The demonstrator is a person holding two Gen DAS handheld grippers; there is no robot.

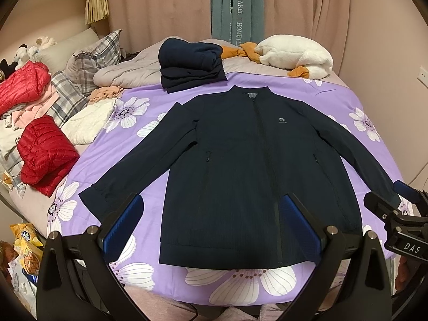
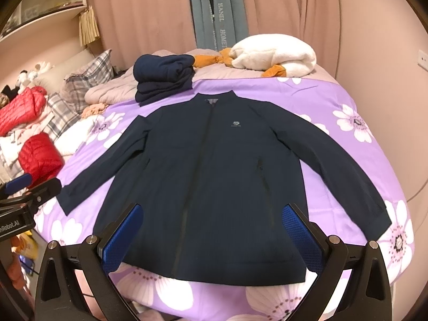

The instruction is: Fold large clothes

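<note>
jacket (image 1: 240, 165) flat on purple bedspread (image 1: 355, 101)

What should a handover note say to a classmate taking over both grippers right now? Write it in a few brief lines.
Left gripper: open, holding nothing, over the jacket's hem.
Right gripper: open, holding nothing, also over the hem.
Jacket: flat on the purple bedspread, front up, zipped, both sleeves spread out.
Done: a pile of folded dark clothes sits just beyond the collar.
Left: the whole fold of this jacket; likely sleeves in first, then hem toward collar.
</note>
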